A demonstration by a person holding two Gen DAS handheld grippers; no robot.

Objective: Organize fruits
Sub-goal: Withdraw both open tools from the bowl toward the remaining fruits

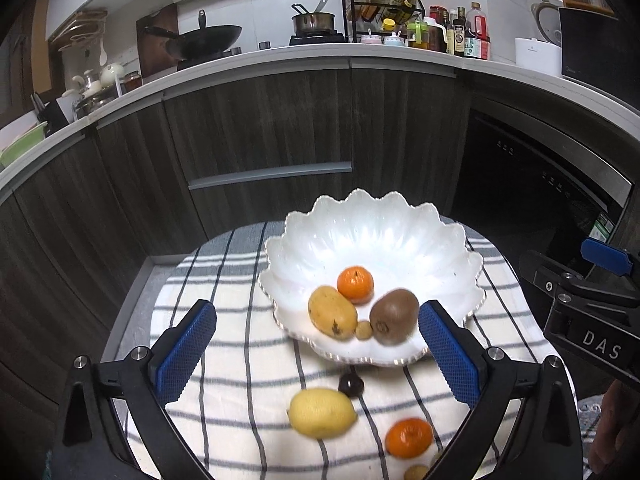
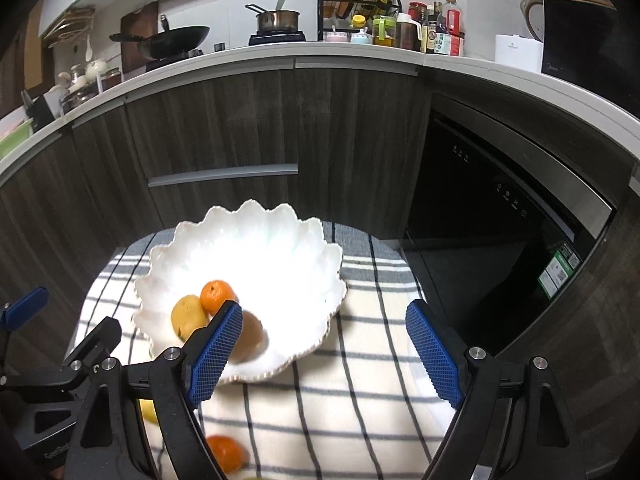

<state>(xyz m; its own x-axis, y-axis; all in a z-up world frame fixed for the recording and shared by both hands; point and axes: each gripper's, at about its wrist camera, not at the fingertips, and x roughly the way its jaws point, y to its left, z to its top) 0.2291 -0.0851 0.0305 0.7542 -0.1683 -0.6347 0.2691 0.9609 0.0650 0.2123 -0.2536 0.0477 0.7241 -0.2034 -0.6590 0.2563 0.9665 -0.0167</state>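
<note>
Here, the left hand-held gripper (image 1: 316,356) hangs wide open and empty above a striped cloth-covered surface (image 1: 240,360), with the pale yellow oval lemon (image 1: 322,413) lying loose just below and between its blue pads, on the near side of the white scalloped ceramic bowl (image 1: 400,236). The lemon's long axis runs roughly crosswise to the fingers, from pad to pad. A small dark round fruit (image 1: 351,384) sits between lemon and bowl, and a loose orange tangerine (image 1: 409,438) lies near the lemon's right (a smaller yellowish fruit at the frame's bottom edge is too cut off to name). Already in the bowl: a second orange tangerine (image 1: 355,285), a yellow mango-like fruit (image 1: 332,312), a brown fuzzy kiwi (image 1: 394,316) and a tiny tan fruit (image 1: 364,330). The right hand-held gripper (image 2: 324,348), likewise wide and empty, hovers beside the bowl's right rim; the left looks nearer the lemon.
</note>
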